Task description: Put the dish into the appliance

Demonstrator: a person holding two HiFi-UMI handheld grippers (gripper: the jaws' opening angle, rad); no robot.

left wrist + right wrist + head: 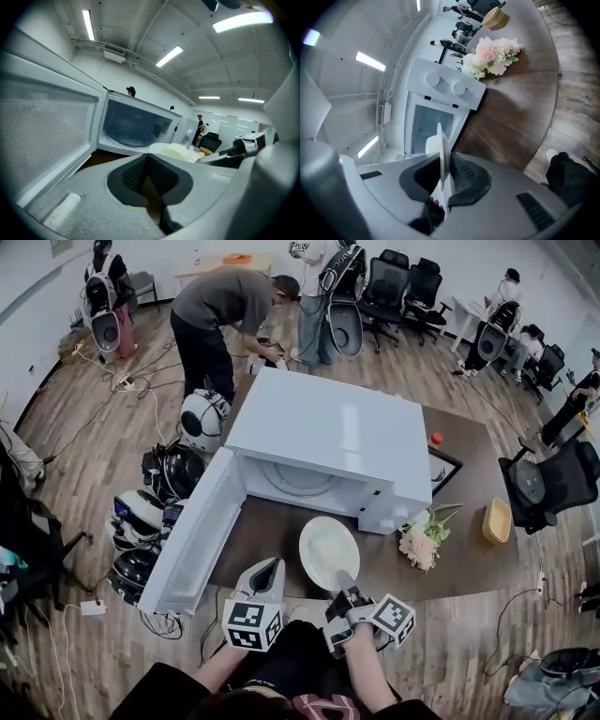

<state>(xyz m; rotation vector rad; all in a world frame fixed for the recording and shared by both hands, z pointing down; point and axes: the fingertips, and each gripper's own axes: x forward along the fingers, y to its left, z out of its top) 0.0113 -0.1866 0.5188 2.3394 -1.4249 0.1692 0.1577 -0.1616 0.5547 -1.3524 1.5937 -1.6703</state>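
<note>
A white microwave (328,427) stands on the brown table (469,559), its door (192,535) swung wide open to the left and its cavity (300,479) showing. My right gripper (343,579) is shut on the near rim of a white plate (328,552), which hangs over the table just in front of the opening. In the right gripper view the plate (444,154) stands edge-on between the pads, facing the cavity (429,126). My left gripper (272,566) is beside it on the left, shut and holding nothing; its view shows the door (42,126), the cavity (133,129) and the plate (176,151).
Pink and white flowers (420,542) lie right of the plate. A yellow basket (496,519), a black tray (441,468) and a small red thing (436,438) sit further right. Helmets (202,418) and cables cover the floor at left. Several people and chairs are behind the table.
</note>
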